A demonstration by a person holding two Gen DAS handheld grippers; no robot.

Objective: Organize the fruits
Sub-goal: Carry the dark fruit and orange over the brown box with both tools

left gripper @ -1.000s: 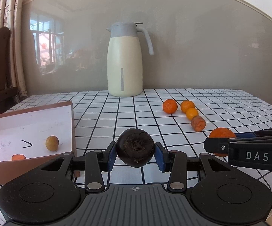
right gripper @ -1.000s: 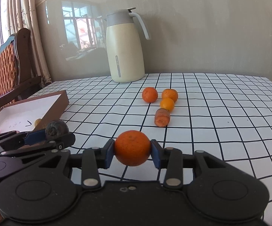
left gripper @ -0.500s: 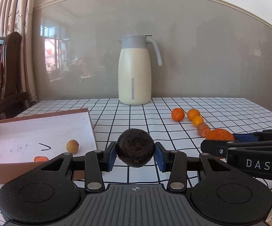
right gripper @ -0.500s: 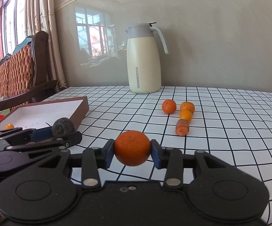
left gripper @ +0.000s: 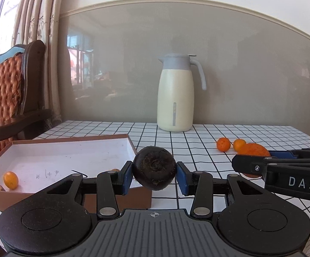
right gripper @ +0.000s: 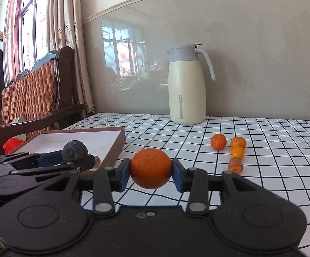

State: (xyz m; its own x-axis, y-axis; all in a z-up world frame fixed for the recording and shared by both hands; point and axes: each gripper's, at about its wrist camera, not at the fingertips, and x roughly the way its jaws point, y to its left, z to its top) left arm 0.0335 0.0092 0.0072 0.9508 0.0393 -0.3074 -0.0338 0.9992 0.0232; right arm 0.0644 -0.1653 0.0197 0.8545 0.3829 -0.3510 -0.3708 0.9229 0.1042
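So both grippers are loaded and on the move. The left gripper (left gripper: 154,168) has its blue pads squeezed onto a dark brown round fruit (left gripper: 154,168), jaws only partly open because the fruit fills the gap. The right gripper (right gripper: 151,168) is clamped the same way on an orange (right gripper: 151,168). Neither grip has changed at all over the last second, so nothing is slipping.

What did change is the view: a second ago the box (left gripper: 131,144) was cut off at the left edge of the left wrist camera, and now the whole white inside shows, with the kumquat (left gripper: 10,180) in its near left part. The jug (left gripper: 175,92) has slid right in both views too. So both hands have swung left toward the box and come up a bit, side by side.

My read: this is the carry stage, with 2 fruits about to go in. The dark fruit sits just over the box's near right corner, the orange still over the checked tablecloth (right gripper: 273,150) to the right of the box. Neither is let go yet.

Still out on the cloth, far right: 3 small oranges (right gripper: 218,141) and a stubby orange-brown piece (right gripper: 235,165) in a loose line, well apart from the box.
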